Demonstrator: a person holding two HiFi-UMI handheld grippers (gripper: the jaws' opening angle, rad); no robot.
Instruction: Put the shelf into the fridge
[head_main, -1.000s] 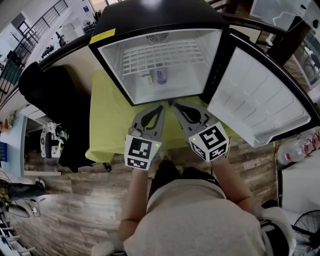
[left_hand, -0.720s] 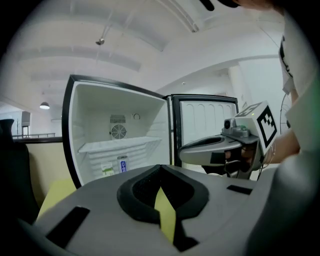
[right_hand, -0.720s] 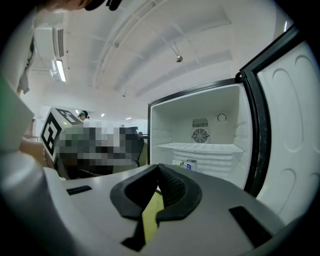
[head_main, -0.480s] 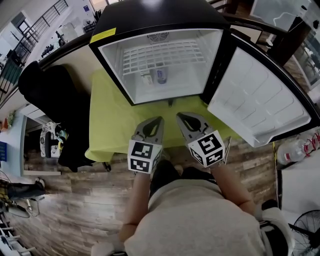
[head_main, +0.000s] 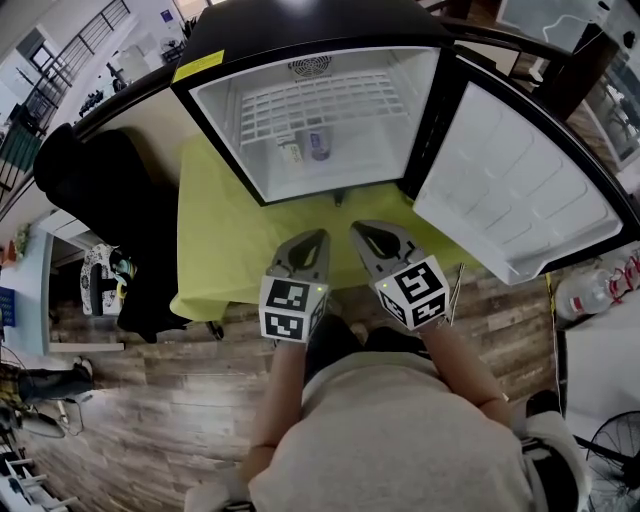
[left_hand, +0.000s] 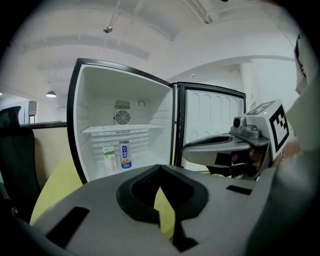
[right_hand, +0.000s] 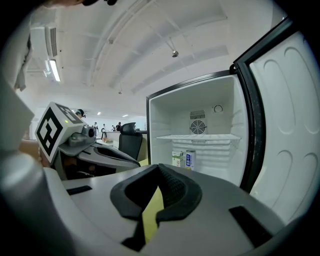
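The small black fridge (head_main: 215, 110) stands open on a table with a yellow-green cloth (head_main: 215, 250). A white wire shelf (head_main: 315, 100) lies level across its upper part, also in the left gripper view (left_hand: 122, 129) and the right gripper view (right_hand: 197, 137). Under the shelf stand a carton (left_hand: 109, 159) and a can (left_hand: 125, 154). My left gripper (head_main: 322, 234) and right gripper (head_main: 354, 226) hover side by side over the cloth, just in front of the fridge opening. Both are shut with nothing between the jaws.
The fridge door (head_main: 510, 190) swings wide open to the right. A black office chair (head_main: 95, 200) stands left of the table. The table's near edge is just below my grippers, with wooden floor (head_main: 150, 400) beyond it.
Both grippers have drawn back from the fridge's front edge toward the person and sunk lower over the cloth. The shelf stays in the fridge.
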